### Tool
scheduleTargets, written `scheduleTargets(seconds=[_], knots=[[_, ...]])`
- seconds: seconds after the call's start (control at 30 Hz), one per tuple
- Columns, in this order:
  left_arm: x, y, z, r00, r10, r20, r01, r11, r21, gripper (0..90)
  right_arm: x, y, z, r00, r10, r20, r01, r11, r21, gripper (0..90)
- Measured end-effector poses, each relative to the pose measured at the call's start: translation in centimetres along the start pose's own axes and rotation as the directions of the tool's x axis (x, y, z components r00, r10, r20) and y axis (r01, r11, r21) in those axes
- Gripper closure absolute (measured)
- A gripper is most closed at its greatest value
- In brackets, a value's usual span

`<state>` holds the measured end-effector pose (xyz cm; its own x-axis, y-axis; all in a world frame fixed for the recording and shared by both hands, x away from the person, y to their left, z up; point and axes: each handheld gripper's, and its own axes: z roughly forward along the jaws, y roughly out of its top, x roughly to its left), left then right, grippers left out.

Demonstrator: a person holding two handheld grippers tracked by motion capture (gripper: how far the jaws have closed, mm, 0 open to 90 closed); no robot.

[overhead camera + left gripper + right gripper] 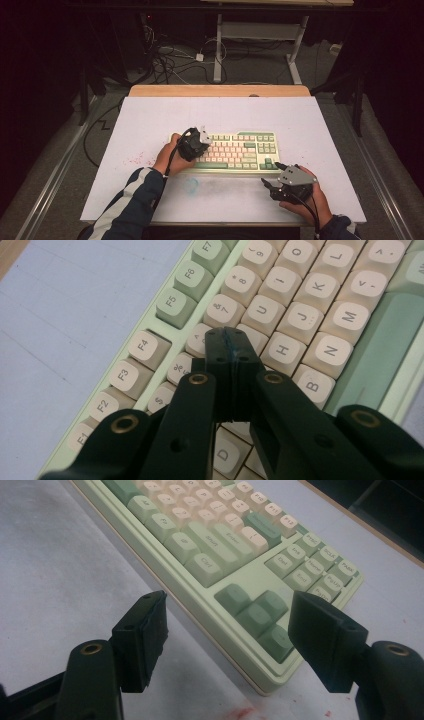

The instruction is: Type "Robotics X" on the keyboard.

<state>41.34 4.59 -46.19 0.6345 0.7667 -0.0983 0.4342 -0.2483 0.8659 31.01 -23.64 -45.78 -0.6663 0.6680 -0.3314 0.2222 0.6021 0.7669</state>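
Note:
A mint-green keyboard with cream and green keys lies in the middle of the white-covered table. My left gripper hangs over the keyboard's left half. In the left gripper view, my left gripper has its jaws pressed together with nothing between them, tips just above the number and letter rows of the keyboard. My right gripper rests low by the keyboard's near right corner. In the right gripper view, my right gripper is open and empty, facing the arrow keys of the keyboard.
Red specks mark the cover left of the keyboard, and a faint bluish stain sits in front of it. The table's wooden back edge shows beyond the cover. Cables and another desk's legs lie on the floor behind.

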Motion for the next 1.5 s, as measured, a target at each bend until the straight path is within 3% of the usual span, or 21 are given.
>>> scheduleTargets(seconds=[0.27, 1.0, 1.27, 1.43, 1.5], knots=[[-0.2, -0.3, 0.1, 0.9998, 0.020, 0.003, -0.020, 0.9996, 0.022, 87.4, 0.1, 0.0, 0.1, 1.0000, -0.003, -0.006, 0.003, 1.000, 0.007, 32.9], [-0.4, 0.4, -1.0, 0.9999, 0.014, 0.006, -0.014, 0.9988, -0.048, 85.0, 0.0, 0.0, 0.2, 1.0000, 0.002, -0.008, -0.002, 1.000, 0.012, 33.0], [-0.7, 0.8, -2.4, 0.9998, 0.016, 0.014, -0.014, 0.9927, -0.120, 69.8, 0.0, 0.0, 0.0, 1.0000, 0.002, -0.002, -0.002, 1.000, 0.008, 32.9], [-1.1, 0.9, -3.4, 0.9994, 0.027, 0.021, -0.023, 0.9842, -0.175, 56.4, -0.1, 0.0, -0.1, 1.0000, 0.009, 0.003, -0.009, 1.000, 0.004, 33.0], [-1.2, 0.9, -3.8, 0.9997, 0.023, 0.005, -0.021, 0.9775, -0.210, 46.5, -0.2, 0.1, -0.1, 1.0000, 0.008, 0.002, -0.008, 1.000, 0.004, 33.0]])
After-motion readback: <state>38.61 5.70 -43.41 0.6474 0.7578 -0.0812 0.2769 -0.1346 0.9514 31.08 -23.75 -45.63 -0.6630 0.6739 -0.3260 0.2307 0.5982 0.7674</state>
